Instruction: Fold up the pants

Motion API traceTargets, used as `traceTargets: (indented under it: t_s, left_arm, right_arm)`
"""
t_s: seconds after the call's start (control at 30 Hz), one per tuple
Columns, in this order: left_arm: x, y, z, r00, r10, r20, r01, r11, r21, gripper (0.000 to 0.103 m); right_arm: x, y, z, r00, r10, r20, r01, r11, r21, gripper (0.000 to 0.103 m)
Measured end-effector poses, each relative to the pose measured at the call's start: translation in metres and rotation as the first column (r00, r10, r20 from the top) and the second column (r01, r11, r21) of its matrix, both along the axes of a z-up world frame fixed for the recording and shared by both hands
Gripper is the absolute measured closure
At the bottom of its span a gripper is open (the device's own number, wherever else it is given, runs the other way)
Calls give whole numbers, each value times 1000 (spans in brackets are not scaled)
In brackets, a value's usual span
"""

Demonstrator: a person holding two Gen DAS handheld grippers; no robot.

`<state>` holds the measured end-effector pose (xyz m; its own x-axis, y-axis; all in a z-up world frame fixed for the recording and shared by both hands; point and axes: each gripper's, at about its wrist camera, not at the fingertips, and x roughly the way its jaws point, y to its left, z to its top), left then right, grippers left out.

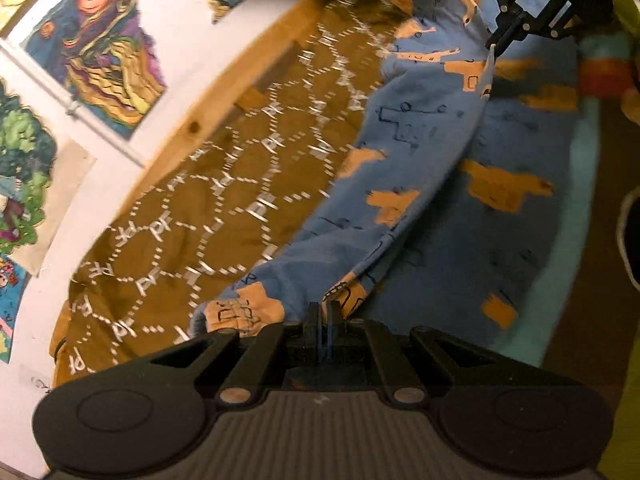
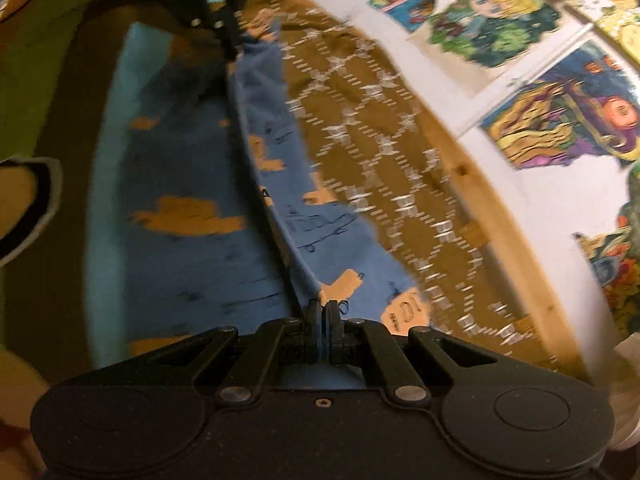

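Blue pants (image 1: 420, 132) with orange patches lie on a brown patterned bedspread (image 1: 240, 160). One long edge of them is raised into a taut fold between my two grippers. In the left wrist view my left gripper (image 1: 325, 312) is shut on the near end of that fold, and my right gripper (image 1: 494, 46) pinches the far end at top right. In the right wrist view my right gripper (image 2: 325, 312) is shut on the pants (image 2: 192, 216), with my left gripper (image 2: 234, 54) holding the fold's other end at the top. Both views are blurred.
A wooden bed rail (image 1: 224, 92) runs along a white wall hung with colourful posters (image 1: 104, 36). A lighter teal strip (image 1: 576, 200) borders the pants. A teal and orange object (image 1: 604, 68) sits at the far right. A dark cuff (image 2: 24, 208) shows at the left.
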<state>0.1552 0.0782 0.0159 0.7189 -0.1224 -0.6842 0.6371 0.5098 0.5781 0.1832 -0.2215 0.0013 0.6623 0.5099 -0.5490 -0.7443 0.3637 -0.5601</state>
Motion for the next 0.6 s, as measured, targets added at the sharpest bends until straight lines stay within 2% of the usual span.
traceTargets:
  t_s: [0.07,0.2,0.43,0.47,0.57,0.6]
  left_arm:
    - [-7,1,-8,999,0,-36,0,1000,2,101]
    - [-18,1,-30,998,-23,-61,27,998,65,101]
    - [-18,4,-40,998,-12,-68,17,998,68,101]
    - [-17,3,-40,998,-12,-66,17,998,68,101]
    - [-15,2,-38,998,-8,-66,13,998,64,101]
    - [-16,2,-38,998,-9,-66,14,998,64,101]
  right_arm:
    - [-13,2,-8,1000,6,-25,-7,1000,-14,103]
    - [-35,6,-24,999,36,-32,-38,998,-55,103]
    - [-34,11,-38,999,27,-47,-30,998,-64,102]
    - [-33,10,-39,998,25,-49,-28,998,-64,101]
    - [-28,8,-42,999,18,-39,-21,997,-72,84]
    - [-26,8,-42,999,17,-41,-20,997,-71,84]
